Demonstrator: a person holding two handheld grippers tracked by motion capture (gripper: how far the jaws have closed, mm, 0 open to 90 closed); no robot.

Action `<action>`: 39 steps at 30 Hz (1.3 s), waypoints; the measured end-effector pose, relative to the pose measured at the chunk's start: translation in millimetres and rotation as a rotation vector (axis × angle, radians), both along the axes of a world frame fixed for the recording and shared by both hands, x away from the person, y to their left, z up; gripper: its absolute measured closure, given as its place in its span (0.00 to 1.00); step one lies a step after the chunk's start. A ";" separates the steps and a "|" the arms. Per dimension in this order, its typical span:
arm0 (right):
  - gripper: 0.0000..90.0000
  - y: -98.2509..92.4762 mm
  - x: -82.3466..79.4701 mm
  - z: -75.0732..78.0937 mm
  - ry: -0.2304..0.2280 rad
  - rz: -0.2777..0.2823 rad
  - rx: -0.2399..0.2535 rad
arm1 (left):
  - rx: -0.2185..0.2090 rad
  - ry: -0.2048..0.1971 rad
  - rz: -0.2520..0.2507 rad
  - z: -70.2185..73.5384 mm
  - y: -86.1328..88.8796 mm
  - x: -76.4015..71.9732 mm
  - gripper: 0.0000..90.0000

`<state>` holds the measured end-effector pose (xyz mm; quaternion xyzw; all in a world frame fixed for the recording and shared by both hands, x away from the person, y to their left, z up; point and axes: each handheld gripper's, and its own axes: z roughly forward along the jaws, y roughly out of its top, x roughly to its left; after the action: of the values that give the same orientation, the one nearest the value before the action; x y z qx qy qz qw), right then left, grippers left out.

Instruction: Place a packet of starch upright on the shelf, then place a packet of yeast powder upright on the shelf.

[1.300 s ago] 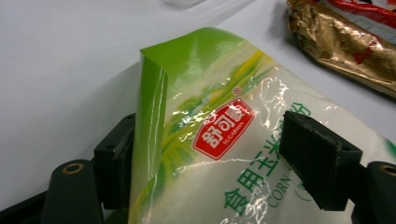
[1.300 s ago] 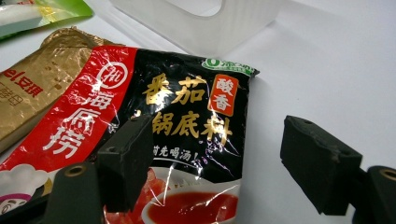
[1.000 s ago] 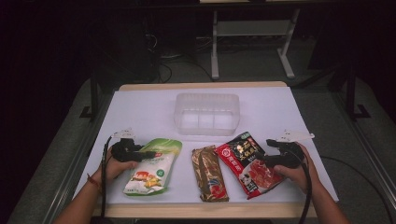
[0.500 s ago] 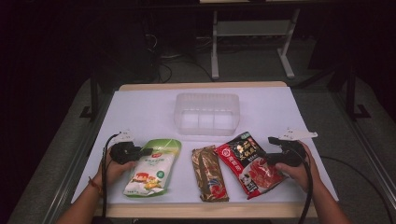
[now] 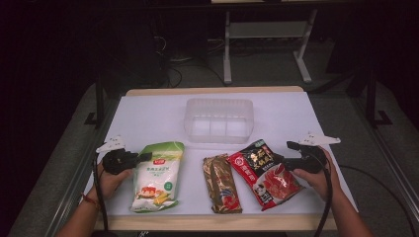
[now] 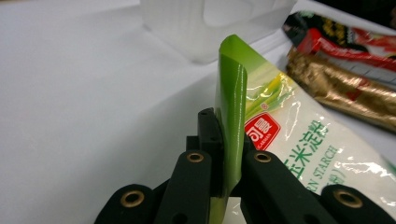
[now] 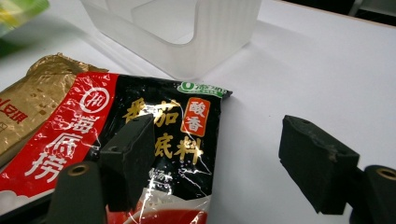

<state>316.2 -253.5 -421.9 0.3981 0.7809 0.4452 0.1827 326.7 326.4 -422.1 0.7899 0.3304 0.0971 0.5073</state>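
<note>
a: what's new on the left?

b: the left gripper (image 6: 224, 158) has just been closing its fingers, and they now pinch the green top edge of the starch bag (image 5: 157, 175), which stands folded up between them. a second ago that bag lay flat by the gripper.

a: so it's held?

b: looks so. most of it still lies on the desk (image 5: 148, 118), near the front left, so a lift toward the clear bin (image 5: 219, 119) seems next.

a: and the right gripper (image 7: 219, 163)?

b: fingers spread, one over the corner of the red sauce packet (image 7: 154, 121), not gripping.
</note>
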 end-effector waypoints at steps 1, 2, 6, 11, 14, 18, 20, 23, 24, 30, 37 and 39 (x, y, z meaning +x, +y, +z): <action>0.29 0.0 0.0 0.0 0.000 0.000 0.000 | 0.000 0.000 0.000 0.0 0.0 0.0 1.00; 0.29 0.3 0.0 0.5 -0.007 -0.004 -0.002 | -0.021 0.001 0.003 2.7 1.5 -1.8 1.00; 0.29 1.4 0.3 0.9 -0.008 -0.006 -0.009 | -0.090 -0.002 0.000 15.4 7.2 -9.7 1.00; 0.29 1.6 0.6 1.2 -0.014 -0.001 -0.013 | -0.151 -0.035 -0.010 33.4 6.4 -20.7 1.00; 0.29 1.0 1.4 1.2 -0.013 -0.006 -0.008 | -0.176 -0.052 -0.011 44.2 3.7 -27.0 1.00; 0.29 0.0 0.2 0.7 -0.015 -0.004 -0.015 | -0.175 -0.078 -0.019 54.1 -3.5 -32.3 1.00; 0.29 -0.5 -0.5 0.7 -0.015 -0.008 -0.015 | -0.170 -0.090 -0.029 58.5 -8.6 -33.3 1.00; 0.29 -2.1 -2.9 0.4 -0.012 -0.010 -0.014 | -0.175 -0.108 -0.039 66.3 -15.4 -34.8 1.00; 0.29 -2.6 -3.7 0.7 -0.011 -0.011 -0.014 | -0.178 -0.118 -0.039 68.9 -18.0 -36.2 1.00; 0.29 -4.2 -5.4 1.2 -0.014 -0.016 -0.013 | -0.193 -0.154 -0.048 82.4 -28.2 -44.0 1.00; 0.29 -5.8 -5.3 0.9 -0.012 -0.025 -0.013 | -0.216 -0.184 -0.021 91.7 -37.0 -41.8 1.00; 0.29 -6.5 -5.4 0.8 -0.011 -0.029 -0.010 | -0.225 -0.180 -0.008 93.6 -38.4 -38.7 1.00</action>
<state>310.7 -260.0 -421.0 0.4060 0.7762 0.4409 0.1956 288.0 288.0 -328.5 0.7175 0.2893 0.1277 0.6206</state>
